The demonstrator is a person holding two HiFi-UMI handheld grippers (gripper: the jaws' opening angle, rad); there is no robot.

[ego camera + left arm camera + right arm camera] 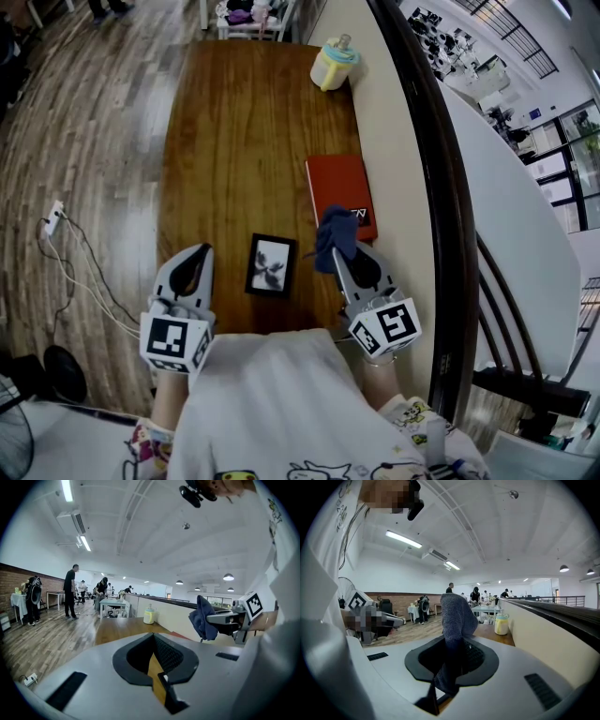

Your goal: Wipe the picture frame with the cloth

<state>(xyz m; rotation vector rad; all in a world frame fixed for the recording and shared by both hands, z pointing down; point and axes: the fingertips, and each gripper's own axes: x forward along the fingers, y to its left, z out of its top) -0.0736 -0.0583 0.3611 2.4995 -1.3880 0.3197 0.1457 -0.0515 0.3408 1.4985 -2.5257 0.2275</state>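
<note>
In the head view, the picture frame (271, 266) lies flat on the wooden table (234, 141), close to its near edge and about midway along it. It sits between my two tools and touches neither. My left gripper (200, 251) hangs over the near left corner, clenched with nothing in it. My right gripper (334, 253) is over the near right part, clamped on the dark blue cloth (335, 237), which bunches up past its tips. In this view the cloth overlaps the near end of a red book (341, 192) that lies along the table's right edge, apart from the frame. A pale yellow container (334, 64) stands at the far right corner.

In the left gripper view, the jaws meet with only bare tabletop showing behind them. Off to the right I see the other tool holding the cloth, which droops from its tips.

In the right gripper view, the cloth is pinched between the jaws and rises in a fold above them. The container shows beyond, by the table's right edge.
</note>
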